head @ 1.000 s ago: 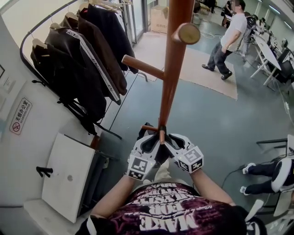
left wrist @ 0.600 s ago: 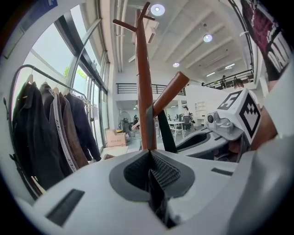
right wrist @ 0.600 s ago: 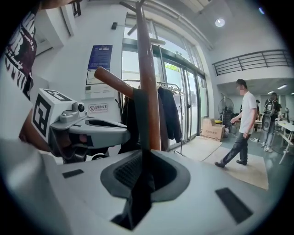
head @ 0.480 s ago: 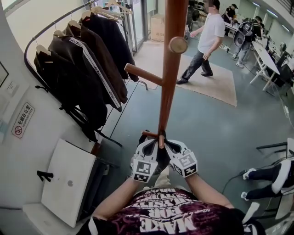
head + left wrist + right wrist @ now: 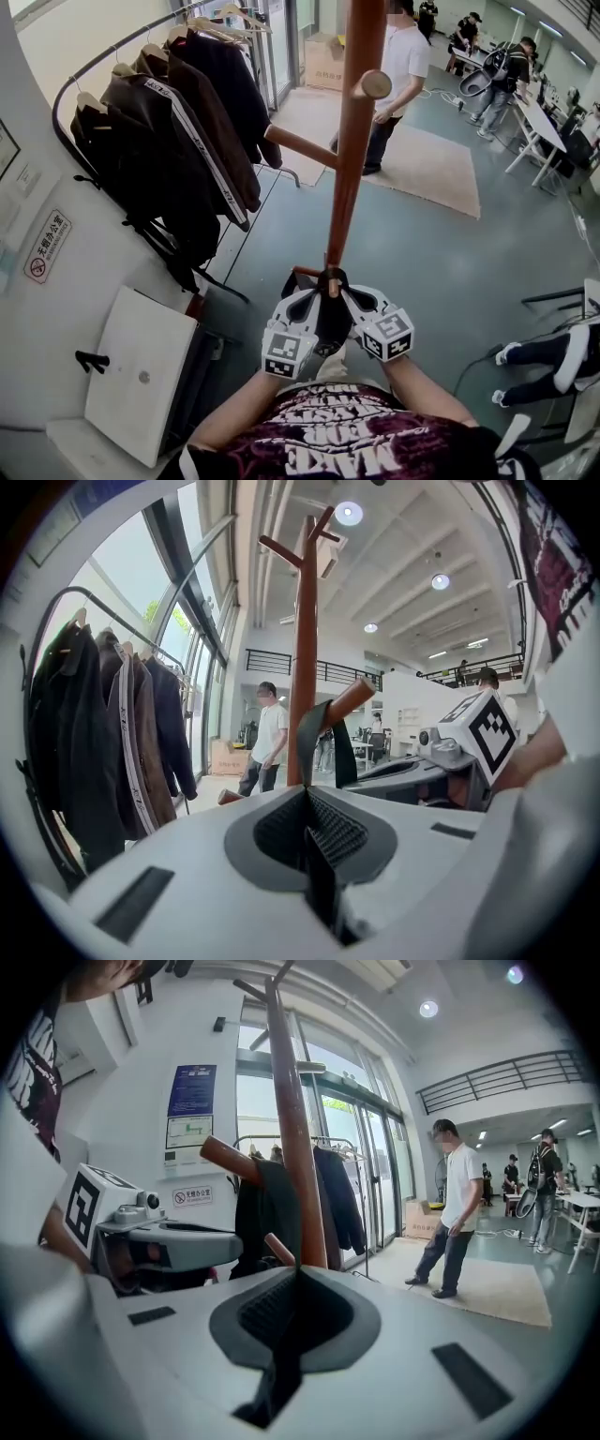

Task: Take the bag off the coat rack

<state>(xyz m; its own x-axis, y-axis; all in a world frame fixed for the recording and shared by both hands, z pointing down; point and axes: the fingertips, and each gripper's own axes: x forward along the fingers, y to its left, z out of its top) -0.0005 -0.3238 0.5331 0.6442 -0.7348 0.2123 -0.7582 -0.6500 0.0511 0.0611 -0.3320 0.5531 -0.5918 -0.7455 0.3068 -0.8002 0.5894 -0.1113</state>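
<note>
Black bag [image 5: 329, 323] hanging by strap [image 5: 314, 738] from low peg [image 5: 349, 700] of wooden coat rack [image 5: 352, 141], close in front of torso. Pinched shut on strap just under peg: left gripper [image 5: 312, 298]. Closing tight onto same strap from other side, jaws together around it: right gripper [image 5: 347, 298]. Dark jackets [image 5: 169, 141] on rail at left. Person in white shirt [image 5: 401, 66] beyond rack, by rug [image 5: 441, 169].
</note>
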